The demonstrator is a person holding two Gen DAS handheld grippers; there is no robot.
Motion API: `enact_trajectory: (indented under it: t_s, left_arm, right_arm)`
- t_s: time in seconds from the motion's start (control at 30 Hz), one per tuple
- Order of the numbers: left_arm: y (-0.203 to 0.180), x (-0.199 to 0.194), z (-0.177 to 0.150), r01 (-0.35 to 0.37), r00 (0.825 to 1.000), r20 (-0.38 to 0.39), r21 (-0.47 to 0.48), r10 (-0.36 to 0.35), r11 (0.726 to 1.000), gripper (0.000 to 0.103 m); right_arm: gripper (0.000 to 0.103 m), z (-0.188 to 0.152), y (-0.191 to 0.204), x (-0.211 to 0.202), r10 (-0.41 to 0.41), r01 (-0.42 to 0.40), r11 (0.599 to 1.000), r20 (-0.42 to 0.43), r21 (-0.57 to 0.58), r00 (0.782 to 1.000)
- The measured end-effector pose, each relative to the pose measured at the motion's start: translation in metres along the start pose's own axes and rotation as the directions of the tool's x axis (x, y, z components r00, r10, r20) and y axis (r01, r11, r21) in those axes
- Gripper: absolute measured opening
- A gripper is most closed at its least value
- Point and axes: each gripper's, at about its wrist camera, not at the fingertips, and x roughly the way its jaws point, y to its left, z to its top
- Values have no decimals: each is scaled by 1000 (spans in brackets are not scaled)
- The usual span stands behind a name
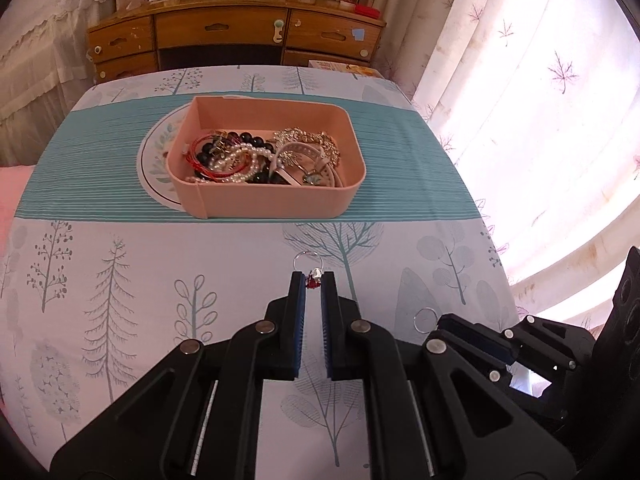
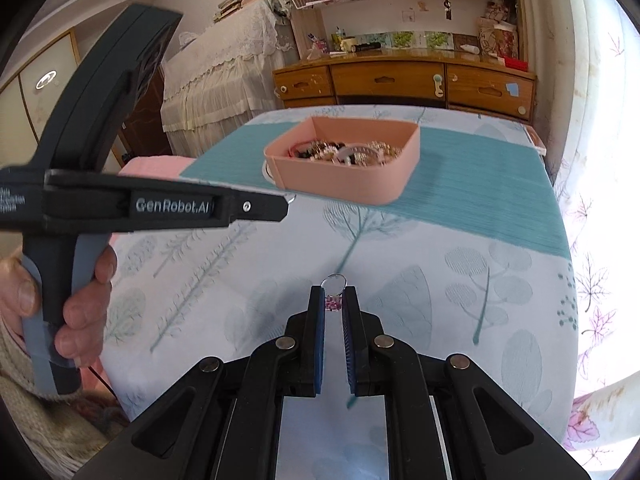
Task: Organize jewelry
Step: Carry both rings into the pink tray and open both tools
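Two rings, one per hand: my left gripper (image 1: 313, 280) has its fingers pinched on a red-stoned ring (image 1: 310, 274), my right gripper (image 2: 334, 300) on a pink-stoned ring (image 2: 334, 294), both held above the tabletop (image 1: 140, 272), probably bound for the pink box (image 1: 280, 202) of jewelry ahead.

I count two grippers: the left gripper (image 1: 311, 278) at lower centre of its own view and the right gripper (image 2: 333, 294) at lower centre of its own. Two rings: a red-stoned ring (image 1: 309, 267) and a pink-stoned ring (image 2: 334, 290). One pink tray (image 1: 280, 204) at centre, its tangled jewelry too jumbled to count. One plate (image 1: 154, 160) beneath. One hand (image 2: 76, 300) at lower left.
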Motion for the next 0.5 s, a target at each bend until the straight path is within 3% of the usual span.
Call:
enact_trajectory:
  t_s: [0.23, 0.5]
  left_arm:
    - [41, -28, 32, 4, 997, 81, -19, -3, 1000, 5]
    - [106, -56, 101, 35, 984, 180, -90, -19, 995, 5]
  right_arm:
    - [9, 55, 19, -3, -8, 8, 1000, 66, 7, 998]
    - [9, 149, 27, 8, -25, 10, 995, 144, 104, 989]
